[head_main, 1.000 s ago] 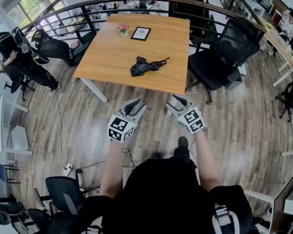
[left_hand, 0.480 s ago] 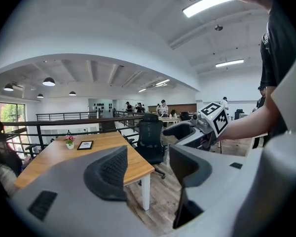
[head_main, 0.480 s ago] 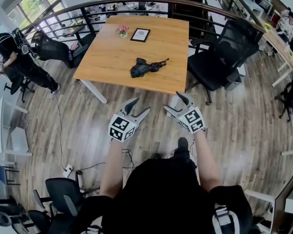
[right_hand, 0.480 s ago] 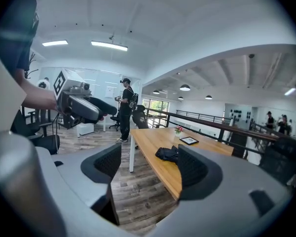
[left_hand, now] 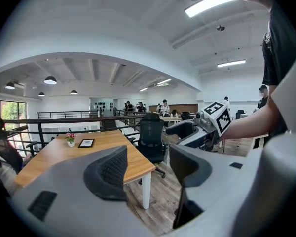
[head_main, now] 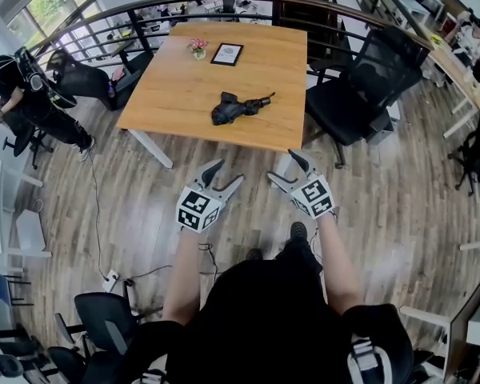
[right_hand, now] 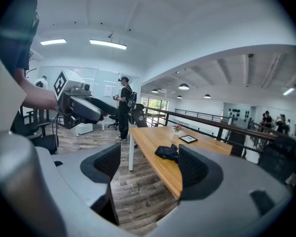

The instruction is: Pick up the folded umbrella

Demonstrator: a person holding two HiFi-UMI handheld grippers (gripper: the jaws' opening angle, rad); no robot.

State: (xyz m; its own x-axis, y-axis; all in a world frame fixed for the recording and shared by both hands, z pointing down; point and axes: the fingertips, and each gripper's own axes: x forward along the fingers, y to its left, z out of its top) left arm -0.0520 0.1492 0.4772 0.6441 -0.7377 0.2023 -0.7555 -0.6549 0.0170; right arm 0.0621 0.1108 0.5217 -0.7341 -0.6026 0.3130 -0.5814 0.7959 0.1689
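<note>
The folded black umbrella (head_main: 238, 107) lies on the wooden table (head_main: 184, 94), near its front edge; in the right gripper view the umbrella (right_hand: 166, 152) shows on the table's near side, framed between the jaws but far beyond them. Both grippers hang over the floor, short of the table. My left gripper (head_main: 226, 173) is open and empty; its own view (left_hand: 148, 167) shows only table corner and floor between the pads. My right gripper (head_main: 282, 167) is open with its jaws still opening, and nothing is between them (right_hand: 150, 164).
A small flower pot (head_main: 198, 48) and a picture frame (head_main: 226, 54) stand at the table's far end. A black office chair (head_main: 360, 86) sits right of the table. A curved railing (head_main: 224, 2) runs behind. A person (head_main: 24, 94) stands at far left.
Both grippers' jaws have spread from nearly shut to wide apart. The hands have stayed about where they were.
</note>
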